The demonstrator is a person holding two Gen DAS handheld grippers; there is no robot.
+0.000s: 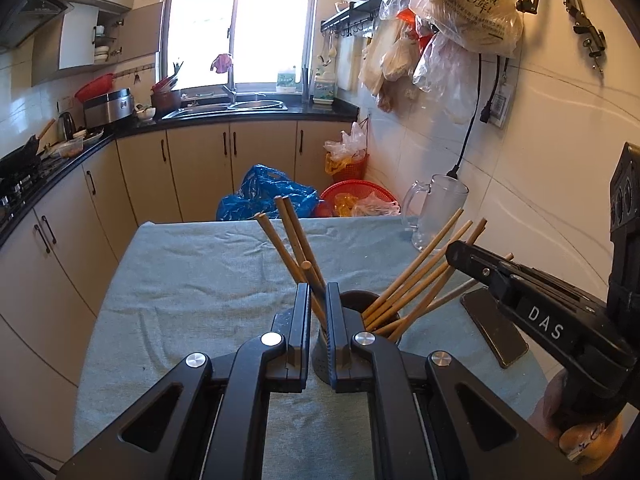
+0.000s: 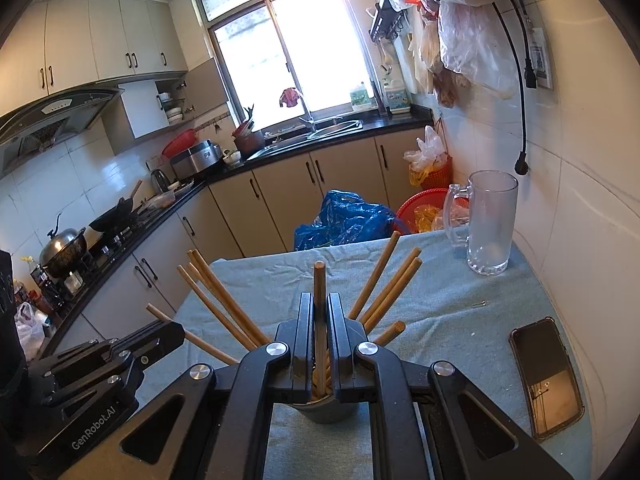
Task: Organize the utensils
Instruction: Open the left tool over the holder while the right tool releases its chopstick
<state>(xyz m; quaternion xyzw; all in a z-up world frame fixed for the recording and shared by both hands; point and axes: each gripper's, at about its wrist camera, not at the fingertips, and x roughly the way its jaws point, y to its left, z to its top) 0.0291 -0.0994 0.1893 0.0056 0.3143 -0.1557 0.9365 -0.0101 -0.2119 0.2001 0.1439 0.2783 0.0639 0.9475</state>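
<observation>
Wooden chopsticks (image 2: 384, 280) fan out of a dark holder cup (image 2: 328, 412) on the cloth-covered table (image 1: 192, 280). Most of the task looks done from here; both grippers are parked right over the cup.

Right gripper (image 2: 320, 320): jaws nearly shut, pinching one chopstick (image 2: 319, 280). That stick stands close to upright, long axis along the slot between the jaws, lower end down inside the cup. Looks like a release-and-retract situation, though I can't see how deep the tip sits.

Left gripper (image 1: 318, 300): jaws also nearly closed, with a chopstick (image 1: 316, 292) running through the gap at a lean toward the upper left. Gripped or merely passing behind, I can't be sure from this angle.

Key relation: cup sits directly under and just ahead of both jaw sets, sticks' long axes pointing up and outward. Right hand is nearer to finishing its drop.

Watch items: phone (image 2: 546, 376) lies flat on the table to the right, glass mug (image 2: 488, 220) further back by the wall. Both well clear of the cup.
</observation>
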